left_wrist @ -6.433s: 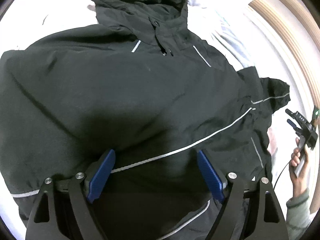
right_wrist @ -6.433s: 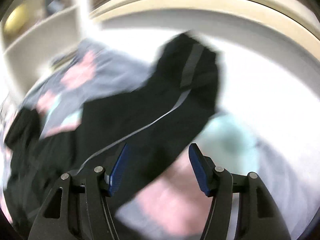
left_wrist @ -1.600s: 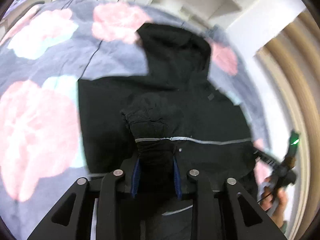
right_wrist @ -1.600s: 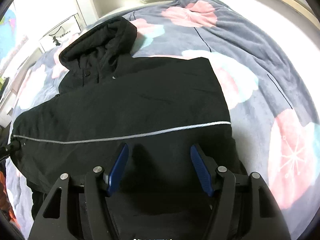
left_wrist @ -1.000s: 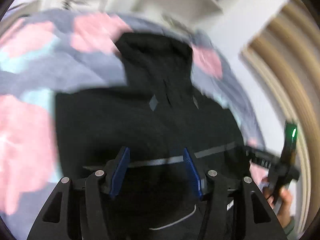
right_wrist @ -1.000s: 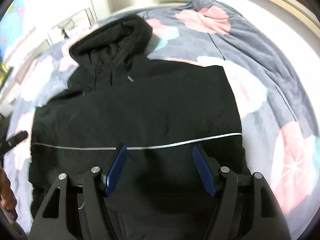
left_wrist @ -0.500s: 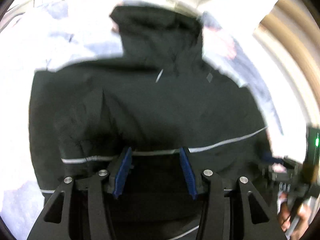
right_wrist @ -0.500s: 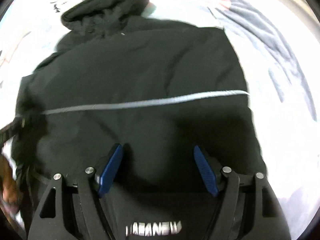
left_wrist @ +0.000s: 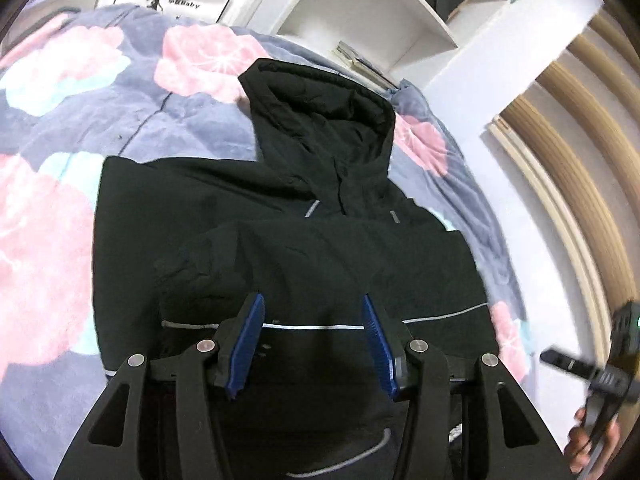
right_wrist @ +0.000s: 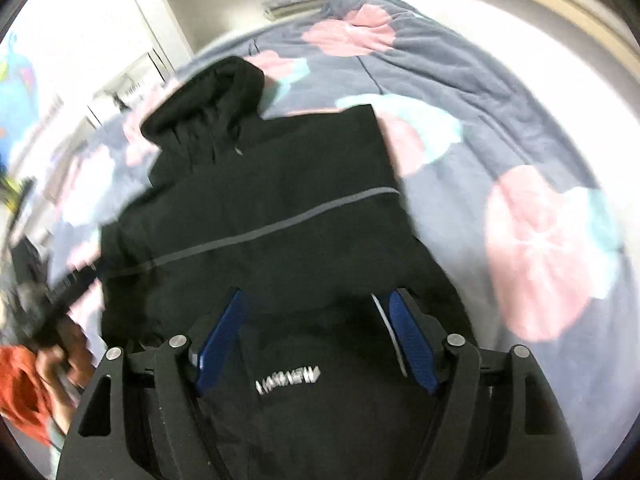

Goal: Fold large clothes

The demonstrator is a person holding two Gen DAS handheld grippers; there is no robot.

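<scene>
**Black hooded jacket laid on a bed, seen from both grippers**

A bed covered by a grey blanket (left_wrist: 192, 120) with pink and pale-green flower shapes fills most of both views. On it lies the black jacket (left_wrist: 280, 216), spread flat with its hood (left_wrist: 320, 112) toward the far end, near the white shelving (left_wrist: 372, 12); its sides are folded in over the body, giving a roughly rectangular outline. A thin reflective stripe (right_wrist: 280, 222) crosses the body from side to side (a white logo (right_wrist: 288, 378) shows near the hem in the right wrist view).

The left gripper (left_wrist: 312, 344) hangs over the lower part of the jacket, its blue-padded jaws apart with no fabric pinched between them. The right gripper (right_wrist: 316, 340) stands over the hem; its jaws are opening, with nothing clamped. Each gripper appears at the edge of the other's view, held in a hand (left_wrist: 592, 448).
</scene>
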